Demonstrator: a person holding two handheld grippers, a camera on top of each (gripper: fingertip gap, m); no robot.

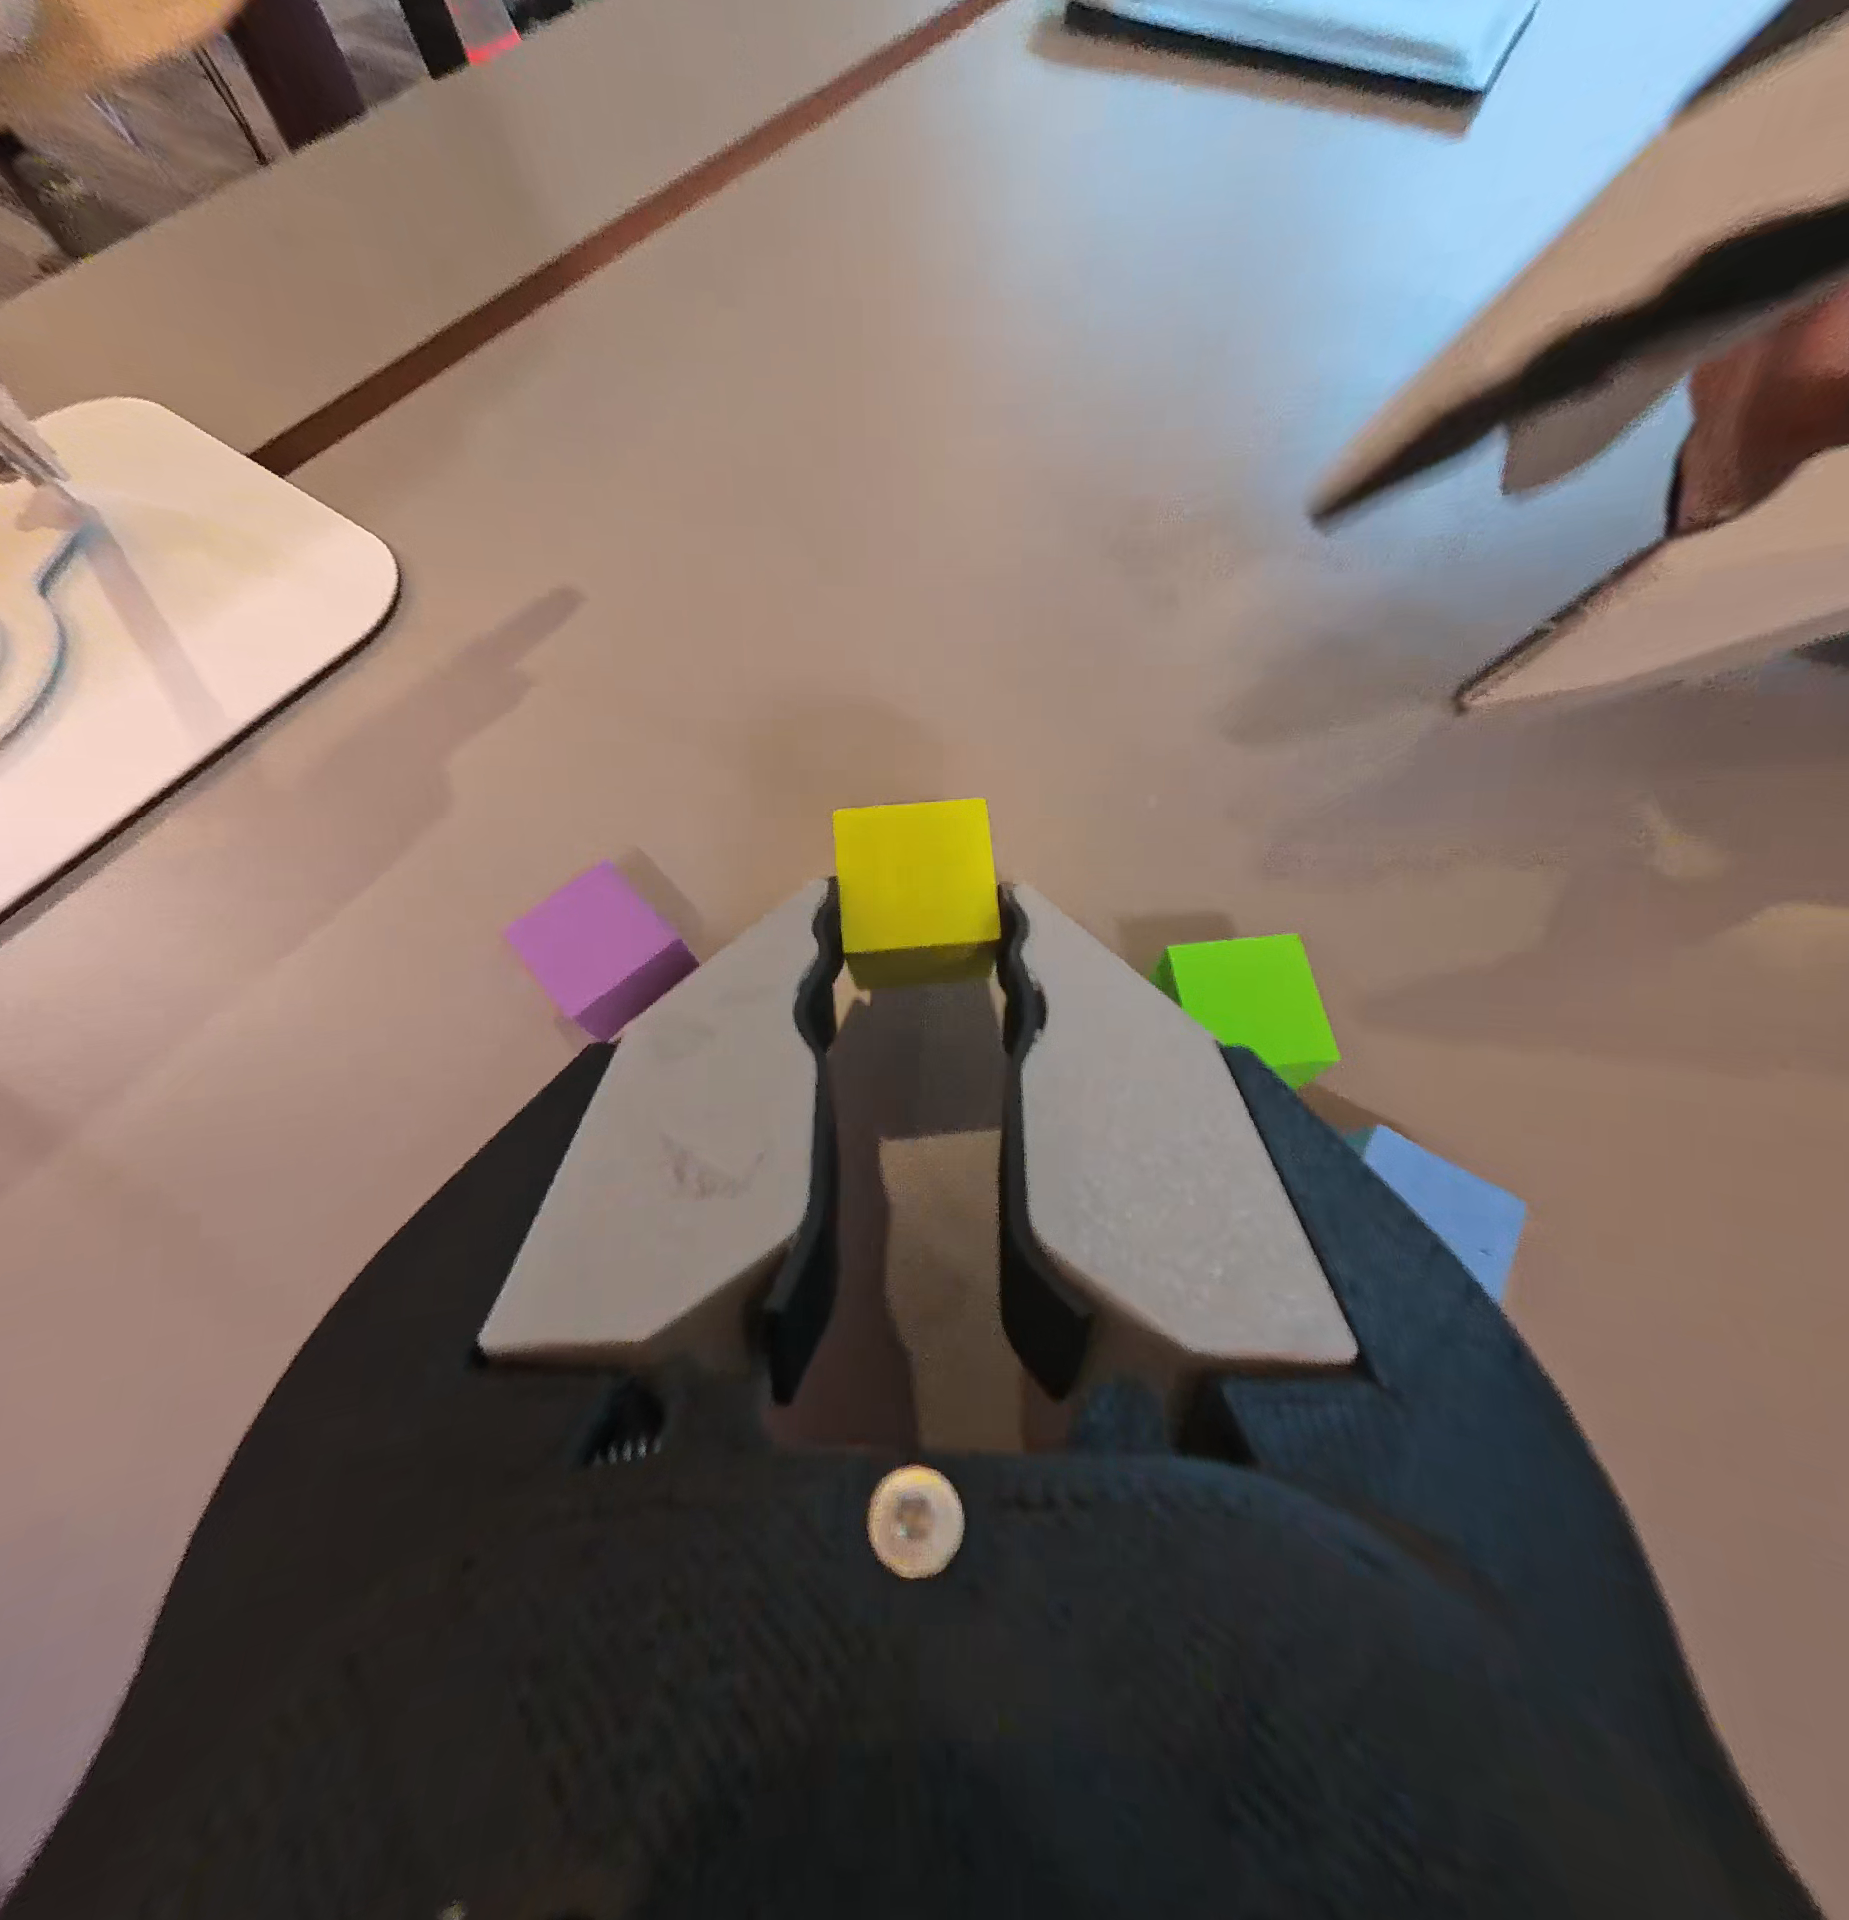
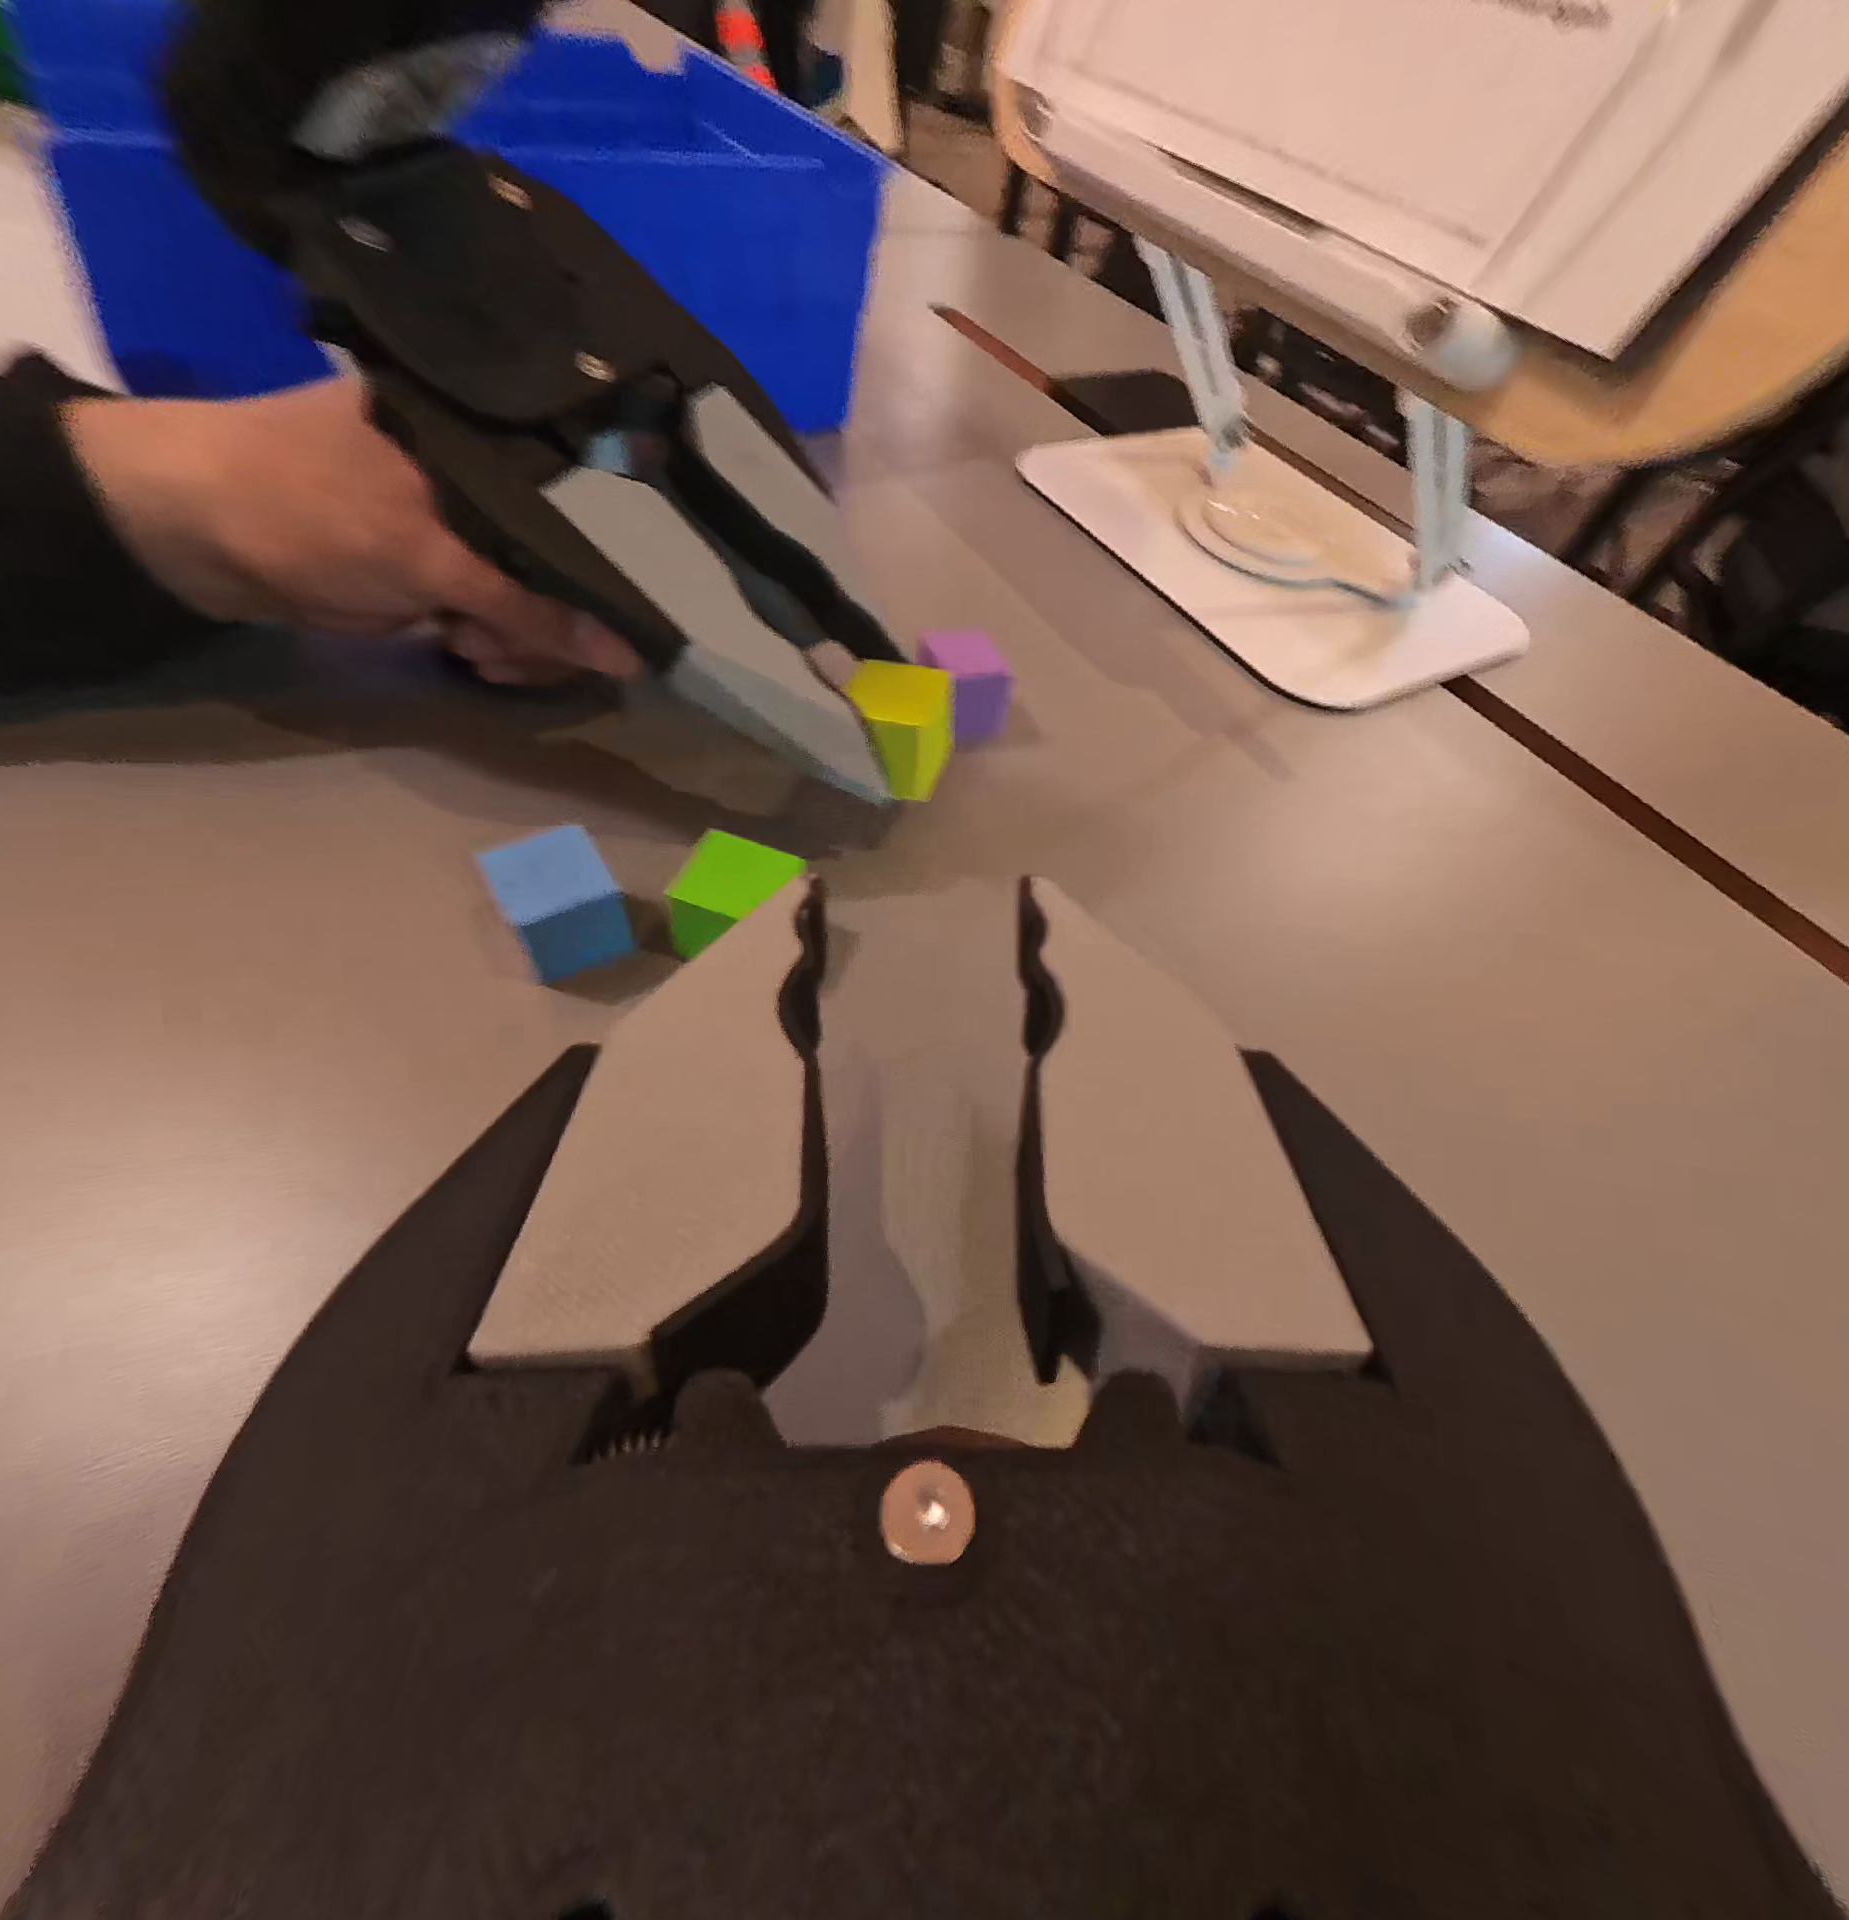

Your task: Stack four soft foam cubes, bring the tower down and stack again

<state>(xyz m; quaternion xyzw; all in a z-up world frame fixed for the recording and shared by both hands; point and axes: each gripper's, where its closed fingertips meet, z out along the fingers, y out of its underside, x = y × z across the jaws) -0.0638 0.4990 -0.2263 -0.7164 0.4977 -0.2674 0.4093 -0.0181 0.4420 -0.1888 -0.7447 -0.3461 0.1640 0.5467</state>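
Observation:
My left gripper is shut on a yellow foam cube, pinched between its fingertips low over the grey table. A purple cube lies to its left, a green cube to its right, and a blue cube nearer right, partly hidden by the gripper body. In the right wrist view my right gripper is open and empty, just right of the green cube and blue cube. The left gripper holds the squeezed yellow cube next to the purple cube.
A white stand base carrying a tilted board stands at the table's far side; it also shows in the left wrist view. A blue bin sits behind the left gripper. A person's hand holds that gripper. A dark seam crosses the table. The tips of one gripper are about 9 cm away from the tips of the other.

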